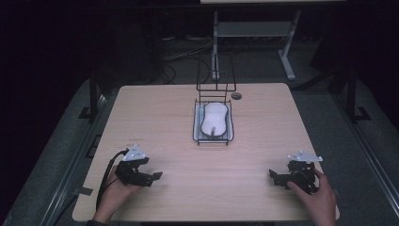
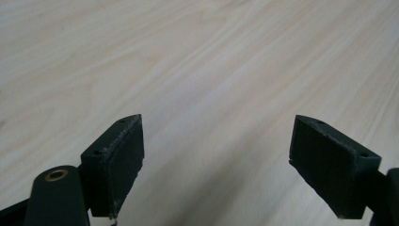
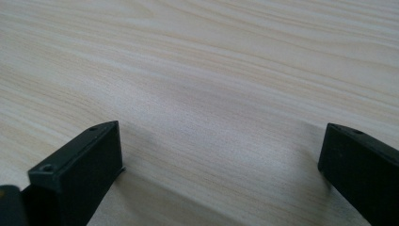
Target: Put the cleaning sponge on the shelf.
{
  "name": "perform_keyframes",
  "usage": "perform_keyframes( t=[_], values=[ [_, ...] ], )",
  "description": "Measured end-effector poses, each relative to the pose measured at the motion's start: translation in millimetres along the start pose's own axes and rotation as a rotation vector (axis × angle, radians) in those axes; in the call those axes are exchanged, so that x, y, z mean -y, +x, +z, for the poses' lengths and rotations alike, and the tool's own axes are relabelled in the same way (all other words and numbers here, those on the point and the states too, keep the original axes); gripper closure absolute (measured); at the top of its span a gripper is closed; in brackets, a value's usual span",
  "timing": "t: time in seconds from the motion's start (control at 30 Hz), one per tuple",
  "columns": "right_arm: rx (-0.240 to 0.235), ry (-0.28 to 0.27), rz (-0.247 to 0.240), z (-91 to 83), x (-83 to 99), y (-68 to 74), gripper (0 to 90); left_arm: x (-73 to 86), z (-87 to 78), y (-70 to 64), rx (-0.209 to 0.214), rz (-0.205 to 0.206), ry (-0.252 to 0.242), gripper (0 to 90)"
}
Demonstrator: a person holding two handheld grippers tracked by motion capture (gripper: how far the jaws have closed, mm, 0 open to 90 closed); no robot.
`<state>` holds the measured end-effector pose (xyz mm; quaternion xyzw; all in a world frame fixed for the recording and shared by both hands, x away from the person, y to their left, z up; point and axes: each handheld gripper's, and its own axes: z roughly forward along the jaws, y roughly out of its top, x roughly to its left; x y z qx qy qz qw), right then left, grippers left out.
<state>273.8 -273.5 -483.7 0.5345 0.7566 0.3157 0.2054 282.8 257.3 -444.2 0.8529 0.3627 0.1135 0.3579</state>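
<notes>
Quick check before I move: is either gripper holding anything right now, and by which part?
Nothing is held. The left gripper and the right gripper both have their jaws spread wide over bare table.

Too small to identify: white object [image 1: 214, 118] in wire rack [image 1: 213, 136], dark disc [image 1: 236, 96] beside it; forearms cropped at bottom edge.

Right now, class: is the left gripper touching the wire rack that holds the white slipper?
Apart. The high view shows the left gripper near the table's front edge, with bare wood between it and the wire rack farther back.
</notes>
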Motion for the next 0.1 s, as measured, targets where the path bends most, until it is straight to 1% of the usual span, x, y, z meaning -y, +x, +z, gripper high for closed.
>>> perform_keyframes(
  t=[0.1],
  values=[
    [0.0, 0.0, 0.0, 0.0, 0.0, 0.0, 0.0, 4.8, -0.6, -0.6, -0.004, -0.002, 0.009, 16.5]
  ],
)
